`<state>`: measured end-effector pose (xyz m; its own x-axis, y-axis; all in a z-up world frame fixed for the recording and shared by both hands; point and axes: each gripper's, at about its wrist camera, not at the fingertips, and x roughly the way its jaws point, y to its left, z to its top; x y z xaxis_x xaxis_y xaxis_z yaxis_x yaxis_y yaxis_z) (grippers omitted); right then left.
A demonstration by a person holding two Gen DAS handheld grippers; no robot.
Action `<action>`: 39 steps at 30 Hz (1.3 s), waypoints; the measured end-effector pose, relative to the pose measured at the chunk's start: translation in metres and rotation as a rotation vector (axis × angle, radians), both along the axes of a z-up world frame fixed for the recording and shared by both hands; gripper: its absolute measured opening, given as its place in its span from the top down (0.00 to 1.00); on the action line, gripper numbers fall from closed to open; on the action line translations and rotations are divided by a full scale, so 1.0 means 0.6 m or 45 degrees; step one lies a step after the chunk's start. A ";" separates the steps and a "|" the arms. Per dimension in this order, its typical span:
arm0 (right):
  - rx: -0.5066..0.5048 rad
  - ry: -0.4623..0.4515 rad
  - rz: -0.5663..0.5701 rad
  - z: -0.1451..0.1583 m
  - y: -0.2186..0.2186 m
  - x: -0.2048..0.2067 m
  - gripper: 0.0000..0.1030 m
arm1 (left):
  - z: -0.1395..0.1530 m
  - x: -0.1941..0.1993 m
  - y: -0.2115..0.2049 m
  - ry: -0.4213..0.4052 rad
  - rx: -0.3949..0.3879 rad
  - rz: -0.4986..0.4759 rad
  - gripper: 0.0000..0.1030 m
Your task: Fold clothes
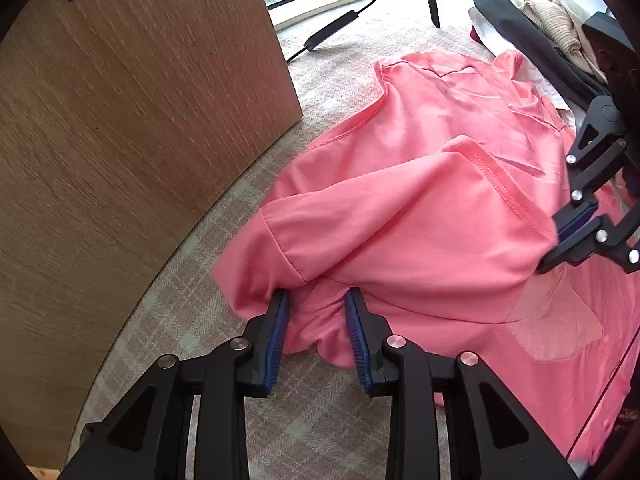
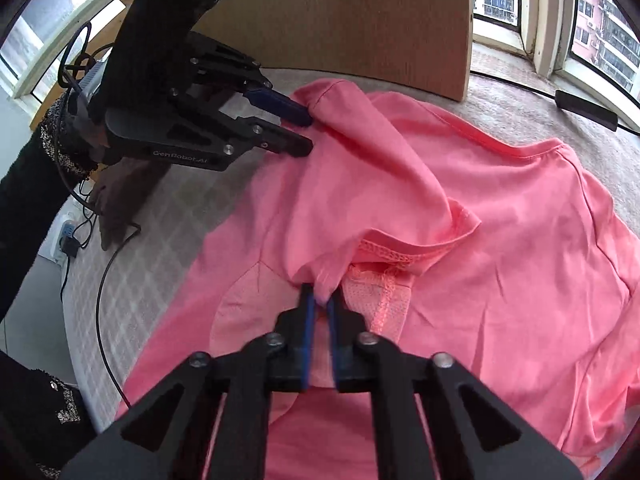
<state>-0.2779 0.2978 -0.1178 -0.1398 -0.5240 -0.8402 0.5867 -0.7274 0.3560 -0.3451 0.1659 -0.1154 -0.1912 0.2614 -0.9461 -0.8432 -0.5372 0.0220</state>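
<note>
Folding sleeve inward: right fingers (image 2: 320,300) clenched on pink shirt (image 2: 500,240) hem; left fingers (image 1: 316,312) parted, cloth loose between. Carry hem level, avoid dragging body.

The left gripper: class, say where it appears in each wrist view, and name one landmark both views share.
Left wrist view: left gripper at bottom centre, fabric between its fingers.
Right wrist view: upper left, at the shirt's edge.
Shared landmark: the pink shirt.
</note>
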 end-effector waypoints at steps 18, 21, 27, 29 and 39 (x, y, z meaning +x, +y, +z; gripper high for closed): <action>0.065 0.088 -0.192 0.036 0.017 -0.123 0.59 | 0.021 -0.023 -0.090 -0.007 0.085 0.193 0.69; 0.038 0.009 -0.150 0.014 -0.011 -0.152 0.59 | -0.002 -0.025 -0.079 -0.050 0.100 0.175 0.69; 0.128 0.050 -0.129 0.017 -0.032 -0.168 0.98 | 0.025 -0.011 -0.089 0.031 0.115 0.185 0.69; 0.017 0.040 -0.172 0.037 -0.006 -0.176 0.97 | 0.038 -0.001 -0.097 0.056 0.119 0.186 0.69; -0.188 0.209 -0.491 0.214 0.203 -0.025 0.81 | 0.109 0.149 -0.107 0.089 0.267 0.174 0.69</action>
<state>-0.2927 0.4196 0.0107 -0.4738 -0.5201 -0.7106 0.3402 -0.8524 0.3971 -0.2556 0.1015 -0.0500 -0.3014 0.4179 -0.8571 -0.7630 -0.6447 -0.0461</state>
